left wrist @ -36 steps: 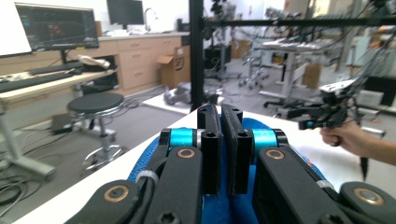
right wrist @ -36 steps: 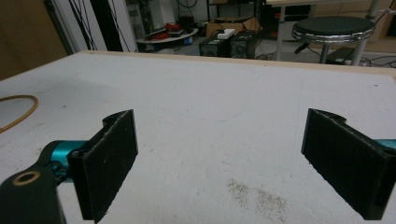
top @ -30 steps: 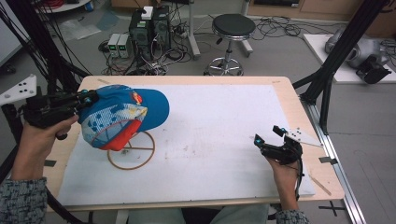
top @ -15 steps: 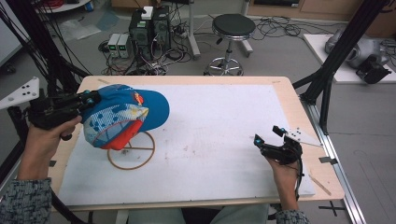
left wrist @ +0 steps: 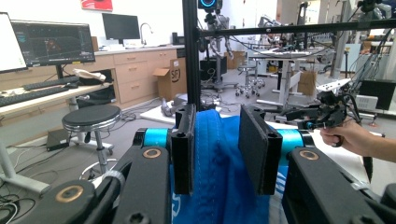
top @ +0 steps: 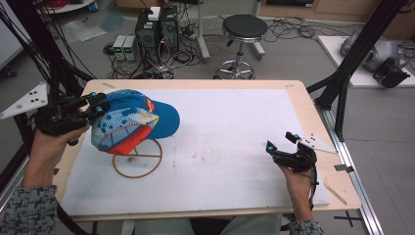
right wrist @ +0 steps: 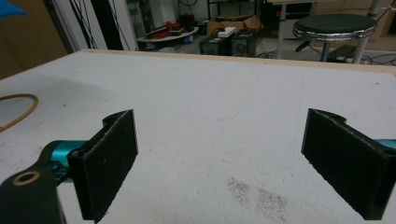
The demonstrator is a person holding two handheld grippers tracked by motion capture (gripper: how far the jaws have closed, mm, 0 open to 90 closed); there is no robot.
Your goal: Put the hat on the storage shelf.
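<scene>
A blue cap (top: 142, 120) with a white patterned panel and an orange underside hangs above the table's left part. My left gripper (top: 98, 105) is shut on its rear edge. In the left gripper view, the cap's blue fabric (left wrist: 215, 182) is pinched between my left gripper (left wrist: 217, 149) pads. Below the cap, a wooden ring stand (top: 137, 159) lies on the white table cover (top: 230, 127). My right gripper (top: 281, 141) rests low over the table's right side. In its own view, my right gripper (right wrist: 219, 163) is open with nothing between its jaws.
The ring stand (right wrist: 16, 112) shows far left in the right gripper view, with a corner of the cap (right wrist: 9, 7) above it. Black frame posts (top: 347, 63) flank the table. A stool (top: 240, 29) and computer boxes (top: 156, 24) stand beyond the far edge.
The left gripper and the cap have sunk slightly toward the ring stand. The right gripper has not moved.
</scene>
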